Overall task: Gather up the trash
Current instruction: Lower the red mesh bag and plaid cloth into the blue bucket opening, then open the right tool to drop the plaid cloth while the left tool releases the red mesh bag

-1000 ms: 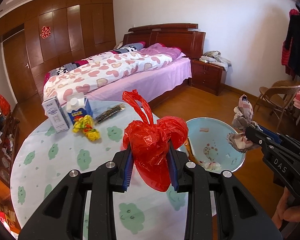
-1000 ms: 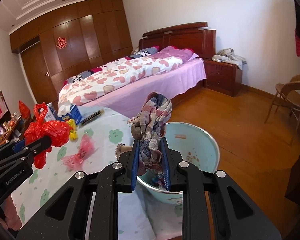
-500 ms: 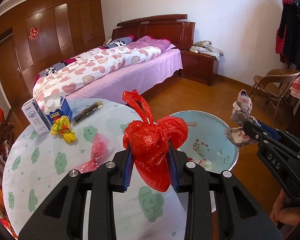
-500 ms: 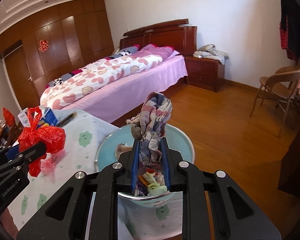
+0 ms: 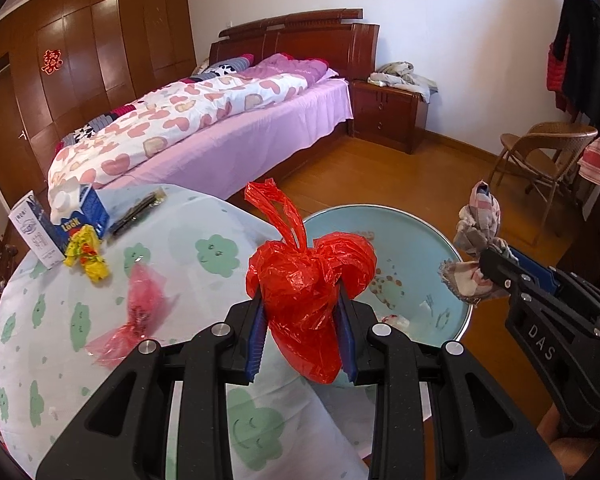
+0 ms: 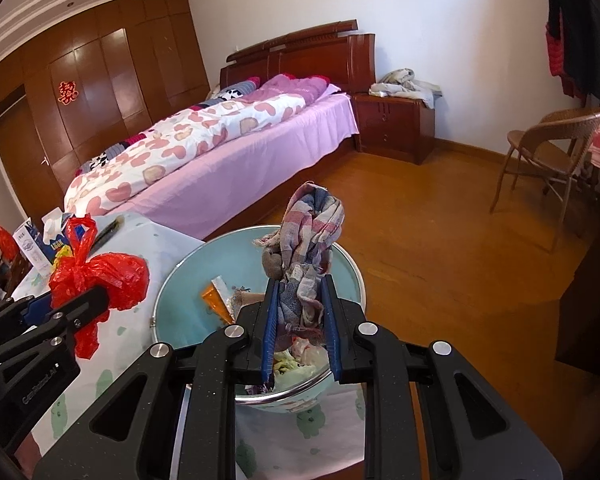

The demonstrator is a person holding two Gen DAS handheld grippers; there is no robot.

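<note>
My left gripper is shut on a crumpled red plastic bag and holds it above the table edge, just left of the light blue basin. My right gripper is shut on a plaid rag and holds it over the basin, which has scraps and wrappers in it. The rag also shows at the right of the left wrist view, and the red bag at the left of the right wrist view.
A round table with a cloud-print cloth carries a pink wrapper, a yellow wrapper, two cartons and a dark packet. A bed, a nightstand and a wicker chair stand beyond.
Both grippers moved right toward the basin, holding their loads. The right gripper with the rag is now over the basin's inside. The pink wrapper has come into the left wrist view.
</note>
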